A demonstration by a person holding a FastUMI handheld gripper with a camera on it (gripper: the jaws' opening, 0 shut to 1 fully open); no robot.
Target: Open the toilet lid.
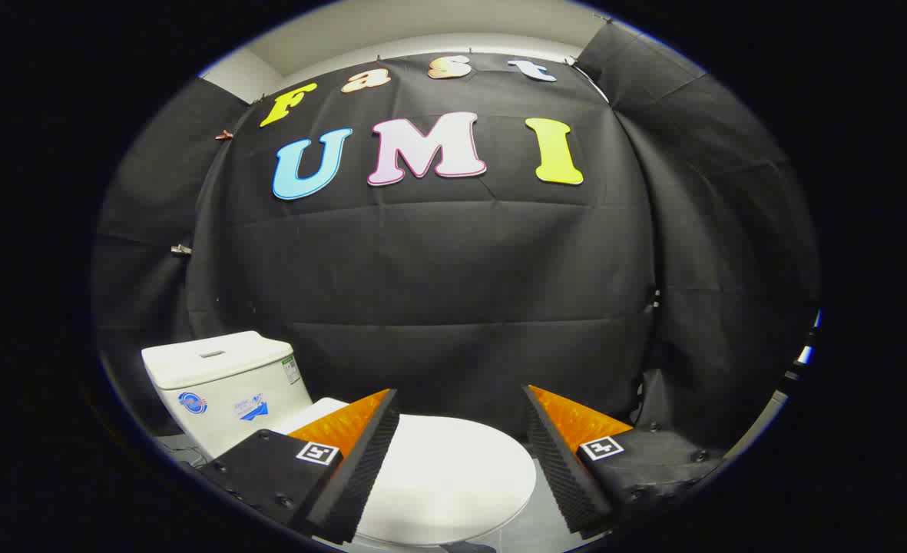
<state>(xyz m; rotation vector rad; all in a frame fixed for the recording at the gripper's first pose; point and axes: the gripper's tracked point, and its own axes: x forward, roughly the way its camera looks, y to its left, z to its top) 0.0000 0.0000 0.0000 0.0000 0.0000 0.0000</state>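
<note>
A white toilet stands low in front of me, its lid (445,476) lying flat and closed over the bowl. The white tank (223,380) rises behind the lid, to the left of my fingers. My gripper (461,403) hovers above the lid with its fingers spread wide apart and nothing between them. The left finger (361,453) overlaps the lid's tank-side part, and the right finger (568,453) sits just past the lid's front rim. I cannot tell whether either finger touches the lid.
Black cloth walls (453,292) close in the booth behind and on both sides of the toilet. A grey floor (534,526) shows beside the bowl, under the right finger. A white ceiling strip (422,31) runs above the cloth.
</note>
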